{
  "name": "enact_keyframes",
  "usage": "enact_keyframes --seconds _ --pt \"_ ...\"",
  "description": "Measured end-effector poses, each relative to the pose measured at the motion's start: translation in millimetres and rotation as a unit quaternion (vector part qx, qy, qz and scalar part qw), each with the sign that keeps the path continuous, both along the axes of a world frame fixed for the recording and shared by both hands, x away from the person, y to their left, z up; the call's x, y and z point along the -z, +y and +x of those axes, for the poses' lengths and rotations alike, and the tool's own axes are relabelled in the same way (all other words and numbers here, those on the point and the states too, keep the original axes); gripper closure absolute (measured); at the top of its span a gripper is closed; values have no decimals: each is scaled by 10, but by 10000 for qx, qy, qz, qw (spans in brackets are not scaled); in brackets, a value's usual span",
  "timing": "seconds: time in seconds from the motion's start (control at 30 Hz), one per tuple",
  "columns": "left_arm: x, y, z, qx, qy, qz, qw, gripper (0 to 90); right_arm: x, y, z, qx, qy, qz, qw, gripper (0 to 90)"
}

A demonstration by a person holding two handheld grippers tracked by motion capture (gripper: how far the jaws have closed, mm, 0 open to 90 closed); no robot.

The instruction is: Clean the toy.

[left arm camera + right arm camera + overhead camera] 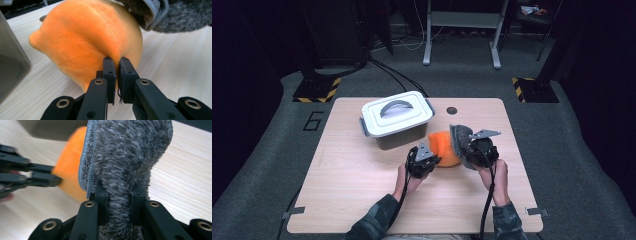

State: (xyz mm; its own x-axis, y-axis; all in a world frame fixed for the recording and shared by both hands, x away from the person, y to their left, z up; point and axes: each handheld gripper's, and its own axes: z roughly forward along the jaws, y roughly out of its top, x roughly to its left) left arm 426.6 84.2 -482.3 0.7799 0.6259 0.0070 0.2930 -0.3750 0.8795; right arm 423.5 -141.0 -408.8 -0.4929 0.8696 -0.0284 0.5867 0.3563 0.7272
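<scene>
Orange plush [445,149] lying on the tabletop [362,190] just in front of the lidded box [396,119], between the two grippers, with a grey cloth [458,137] draped against its right side. From the high view: left gripper [428,161] at the plush's near left edge, right gripper [472,150] under the cloth, both hands low and close together; best to keep them that way, with no wide pulls, so the plush stays off the box wall. From the left gripper view: left gripper [116,75] with fingers [109,72] closed almost together, pinching a small fold of plush [85,42] skin at the seam; a shallow bite, likely to slip if tugged hard, so a steady hold rather than a drag looks wiser, or a deeper re-grip if the fold starts to creep out. Cloth [172,15] overlapping the plush's top right there, tabletop [175,62] bare beyond. From the right gripper view: right gripper [119,202] with fingers [101,195] clamped on a thick bunch of cloth [125,157], the hemmed edge hanging free toward the plush [68,167] and the left gripper [53,180] blurred at the far side. For a clean wipe or wrap, worth sweeping the cloth flat across the plush surface while the left hold anchors it, keeping the loose hem from folding under and the cloth clear of the left fingers.
</scene>
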Motion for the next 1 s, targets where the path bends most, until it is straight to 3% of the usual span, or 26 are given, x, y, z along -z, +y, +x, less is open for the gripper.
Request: enact_keyframes --seconds 0.17,0.2,0.27,0.47,0.53,0.83,1.0 --pt "-61 21 -42 154 83 -125 9998 850 -73 159 -100 -264 -55 -20 9996 740" --pt "-54 31 -38 148 171 -235 9995 849 -67 198 -102 -338 -44 -63 9994 739" --pt "-45 47 -22 171 229 -232 9993 848 -40 268 -86 -406 -26 -168 9990 738" --pt "8 68 19 69 355 -264 9990 845 72 375 14 -252 114 -591 9979 746" --pt "16 80 21 47 378 -248 9990 843 92 349 38 -282 94 -548 9981 746" --pt "39 123 46 70 463 -294 9985 837 156 160 82 53 240 -469 9986 745" --pt "57 137 56 -11 480 -334 9983 835 239 26 141 270 329 -587 9974 745"
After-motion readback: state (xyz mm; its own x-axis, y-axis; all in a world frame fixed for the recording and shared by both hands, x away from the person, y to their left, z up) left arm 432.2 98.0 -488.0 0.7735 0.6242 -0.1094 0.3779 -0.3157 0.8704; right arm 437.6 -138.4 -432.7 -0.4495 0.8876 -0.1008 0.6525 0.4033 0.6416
